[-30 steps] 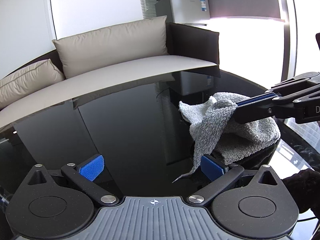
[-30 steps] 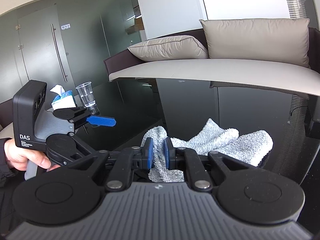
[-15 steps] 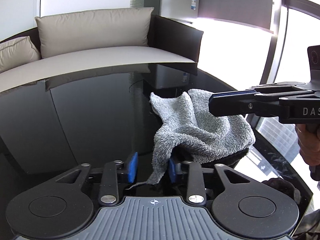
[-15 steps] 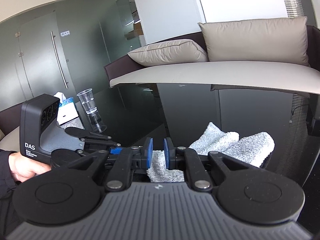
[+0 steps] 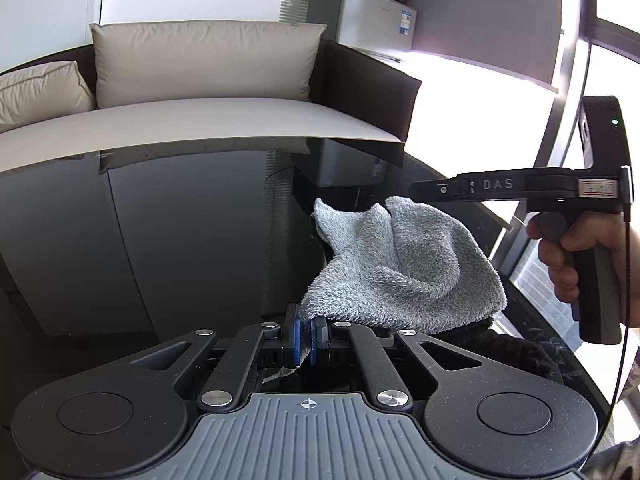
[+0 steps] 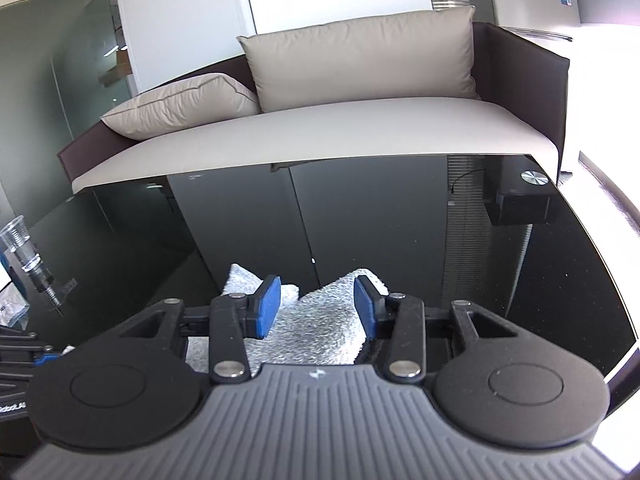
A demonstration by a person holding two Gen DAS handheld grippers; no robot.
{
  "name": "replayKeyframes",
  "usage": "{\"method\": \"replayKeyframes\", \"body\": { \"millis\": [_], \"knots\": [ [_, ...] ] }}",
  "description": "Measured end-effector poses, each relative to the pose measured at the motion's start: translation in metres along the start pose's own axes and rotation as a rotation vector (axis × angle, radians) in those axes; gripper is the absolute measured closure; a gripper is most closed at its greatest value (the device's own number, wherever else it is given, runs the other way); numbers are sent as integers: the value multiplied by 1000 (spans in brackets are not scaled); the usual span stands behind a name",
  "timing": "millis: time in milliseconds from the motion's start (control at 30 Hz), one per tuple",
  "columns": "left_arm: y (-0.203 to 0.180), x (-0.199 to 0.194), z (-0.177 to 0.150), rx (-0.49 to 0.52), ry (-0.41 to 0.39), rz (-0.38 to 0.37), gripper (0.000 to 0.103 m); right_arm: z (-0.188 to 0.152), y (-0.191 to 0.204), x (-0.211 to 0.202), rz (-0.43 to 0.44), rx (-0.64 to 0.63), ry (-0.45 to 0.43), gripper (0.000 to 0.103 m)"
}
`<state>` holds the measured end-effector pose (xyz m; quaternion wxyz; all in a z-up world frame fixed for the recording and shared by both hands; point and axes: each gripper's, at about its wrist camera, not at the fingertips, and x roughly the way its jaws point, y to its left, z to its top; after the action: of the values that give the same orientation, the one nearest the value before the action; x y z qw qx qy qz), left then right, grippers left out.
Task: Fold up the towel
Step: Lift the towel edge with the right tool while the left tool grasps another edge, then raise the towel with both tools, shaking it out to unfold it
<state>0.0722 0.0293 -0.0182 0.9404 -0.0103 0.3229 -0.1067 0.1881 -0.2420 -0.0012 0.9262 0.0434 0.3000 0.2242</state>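
Note:
A crumpled grey towel (image 5: 400,268) lies heaped on the glossy black table (image 5: 160,240). My left gripper (image 5: 306,336) is shut on the towel's near corner, which is pinched between its blue pads. In the left wrist view my right gripper (image 5: 418,191) hovers just above the heap's far top, held by a hand (image 5: 568,256). In the right wrist view the right gripper (image 6: 316,306) has its jaws opening. The towel (image 6: 316,328) lies below and between the blue pads (image 6: 267,307), and neither pad presses on it.
A clear plastic cup (image 6: 20,240) stands at the table's left, near a packet at the frame's edge. A beige sofa (image 6: 320,128) with cushions runs behind the table. The table's rounded edge (image 6: 600,280) curves close on the right, and a small fridge (image 5: 360,20) stands behind.
My left gripper went from wide open to shut on the towel's near corner. My right gripper let go of the towel, opened, and swung to the right above the heap.

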Motion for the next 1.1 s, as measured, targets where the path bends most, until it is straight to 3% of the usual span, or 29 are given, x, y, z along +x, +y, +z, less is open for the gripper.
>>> {"method": "replayKeyframes", "body": {
  "millis": [300,367,433,500,767,1100],
  "knots": [
    [3,-5,3,-19,-3,14,99,-2,-3,26,-63,6,28,60],
    [5,-6,4,-28,-4,19,99,-4,-5,31,-62,4,59,69],
    [6,-6,5,-31,-5,22,99,-5,-6,32,-57,-4,67,88],
    [6,-6,6,-34,-8,26,99,-6,-6,30,-64,-18,59,94],
    [15,-12,8,-71,-32,61,99,5,-14,-4,-82,24,-70,97],
    [27,-28,25,-118,-104,125,99,29,-8,-47,-32,57,-223,98]
  ]
}}
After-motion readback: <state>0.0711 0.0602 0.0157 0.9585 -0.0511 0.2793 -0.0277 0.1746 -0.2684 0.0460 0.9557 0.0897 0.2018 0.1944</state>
